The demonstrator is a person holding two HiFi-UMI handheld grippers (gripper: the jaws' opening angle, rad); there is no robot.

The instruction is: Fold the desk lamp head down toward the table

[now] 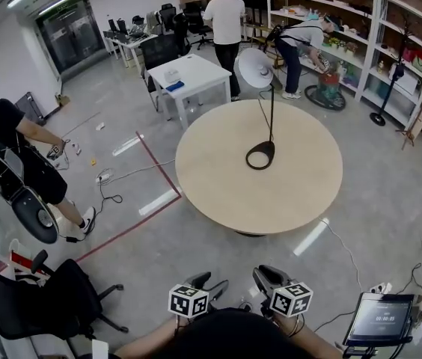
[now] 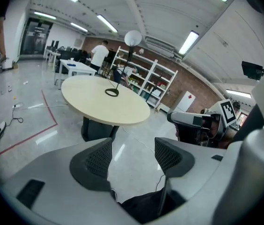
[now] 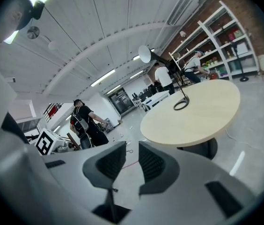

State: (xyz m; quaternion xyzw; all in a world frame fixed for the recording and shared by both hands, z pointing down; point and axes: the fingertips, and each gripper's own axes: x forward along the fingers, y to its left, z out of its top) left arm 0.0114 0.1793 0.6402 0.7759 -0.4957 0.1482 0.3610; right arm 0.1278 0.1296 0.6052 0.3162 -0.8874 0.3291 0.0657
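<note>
Head view: lamp (image 1: 259, 165) upright near centre of round desk (image 1: 218, 193), ring base flat on top, head (image 1: 256, 67) raised at stem top. Left hand-held gripper (image 1: 200, 283) and right hand-held gripper (image 1: 271, 279) low at bottom edge, well apart from desk. Left gripper view: jaws apart, nothing between, floor beyond; desk and lamp far ahead. Right gripper view: jaws narrowly apart, empty; desk with lamp ahead to right.

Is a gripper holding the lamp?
No, the lamp stands alone on the table, with nothing touching it.
</note>
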